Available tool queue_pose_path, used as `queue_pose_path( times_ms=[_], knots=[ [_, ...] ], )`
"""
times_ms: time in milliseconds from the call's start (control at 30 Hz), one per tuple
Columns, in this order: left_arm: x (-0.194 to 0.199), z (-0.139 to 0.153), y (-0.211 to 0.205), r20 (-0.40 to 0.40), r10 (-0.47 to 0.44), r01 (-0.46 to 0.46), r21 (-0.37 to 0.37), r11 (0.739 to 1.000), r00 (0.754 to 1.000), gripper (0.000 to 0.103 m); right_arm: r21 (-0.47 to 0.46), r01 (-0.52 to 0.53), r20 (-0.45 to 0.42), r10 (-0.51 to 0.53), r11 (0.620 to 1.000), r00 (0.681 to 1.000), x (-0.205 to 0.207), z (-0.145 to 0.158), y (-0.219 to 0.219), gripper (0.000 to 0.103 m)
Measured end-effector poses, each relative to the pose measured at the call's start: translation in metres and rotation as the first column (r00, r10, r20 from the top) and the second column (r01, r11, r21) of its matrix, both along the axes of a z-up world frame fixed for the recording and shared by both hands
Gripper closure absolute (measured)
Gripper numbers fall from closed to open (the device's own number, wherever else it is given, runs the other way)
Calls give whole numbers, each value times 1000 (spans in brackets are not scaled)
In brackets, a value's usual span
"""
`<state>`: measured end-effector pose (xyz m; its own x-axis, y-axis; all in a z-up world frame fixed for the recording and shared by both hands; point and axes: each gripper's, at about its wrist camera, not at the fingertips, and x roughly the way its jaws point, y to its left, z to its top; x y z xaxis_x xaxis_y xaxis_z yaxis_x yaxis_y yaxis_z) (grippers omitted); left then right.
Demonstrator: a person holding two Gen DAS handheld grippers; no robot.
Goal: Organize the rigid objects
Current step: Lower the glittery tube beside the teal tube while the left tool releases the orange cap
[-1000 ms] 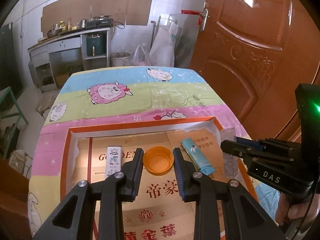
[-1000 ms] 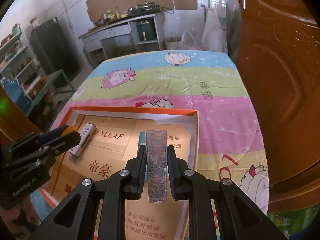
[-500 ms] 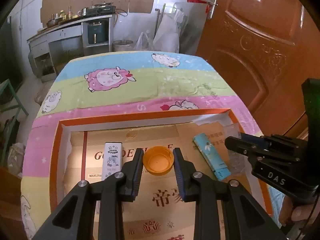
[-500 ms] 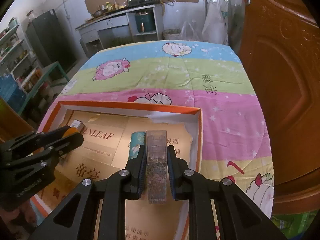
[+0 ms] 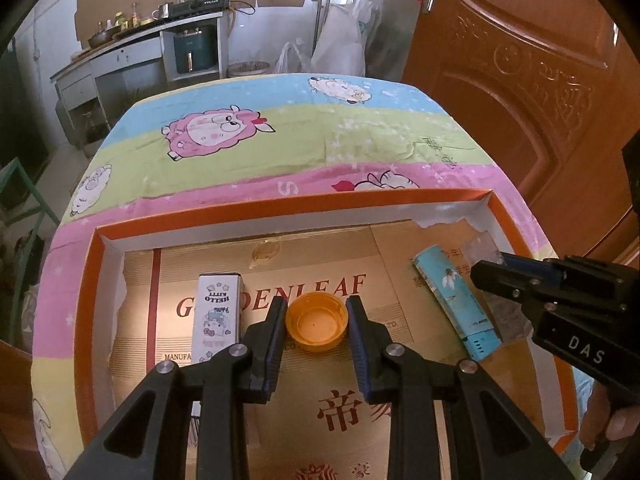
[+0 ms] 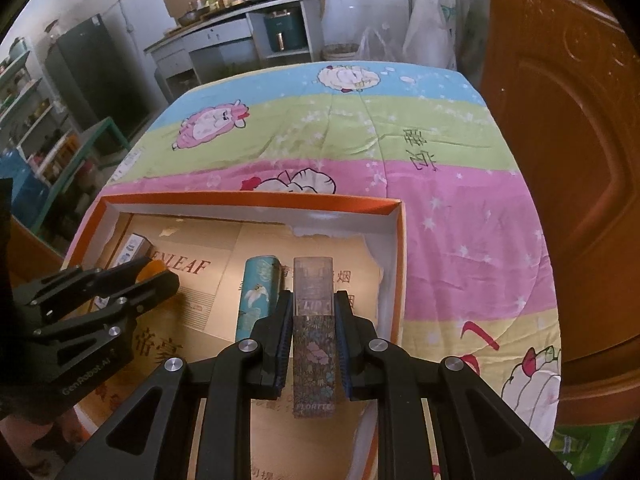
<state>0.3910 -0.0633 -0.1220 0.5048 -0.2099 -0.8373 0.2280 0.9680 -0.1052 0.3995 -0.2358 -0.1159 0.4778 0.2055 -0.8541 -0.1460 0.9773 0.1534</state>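
Note:
My left gripper (image 5: 315, 304) is shut on an orange bottle cap (image 5: 316, 326), open side up, low over the middle of the orange-rimmed box tray (image 5: 280, 208). In the tray, a white Hello Kitty box (image 5: 218, 316) lies just left of the cap and a teal box (image 5: 456, 300) lies to the right. My right gripper (image 6: 313, 296) is shut on a clear lip-product box with a floral lower half (image 6: 313, 344), over the tray's right part beside the teal box (image 6: 256, 300). The left gripper (image 6: 160, 276) and the cap (image 6: 154, 268) show at the left of the right wrist view.
The tray sits on a table covered by a striped sheep-print cloth (image 5: 304, 136). A brown door (image 5: 520, 80) stands close on the right. A counter with kitchen things (image 5: 160, 36) and bags (image 5: 340, 52) are at the far wall. A hand (image 5: 612, 420) shows at the lower right.
Both grippers have sunk toward the tray with their objects still held. The tray and the boxes in it look larger and nearer, and the teal box has come into the right wrist view.

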Motion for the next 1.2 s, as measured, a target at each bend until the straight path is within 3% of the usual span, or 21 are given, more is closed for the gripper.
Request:
queue_pose_path(
  times_ms=[367,533,733,1200],
  knots=[
    [2,0,-5,-5,-22,22,25,999,1000,72,4,-6,-19,6,1000,1000,1,-6,4,81],
    [1,1,-4,-1,-26,26,16,1000,1000,66,-1,-9,-16,9,1000,1000,0,-4,4,79],
    [-5,10,-5,47,-28,27,23,999,998,66,11,-5,-5,5,1000,1000,-2,-1,2,73],
    [-27,35,3,100,-21,19,20,1000,995,66,24,2,15,-2,1000,1000,-16,11,1,72]
  ],
)
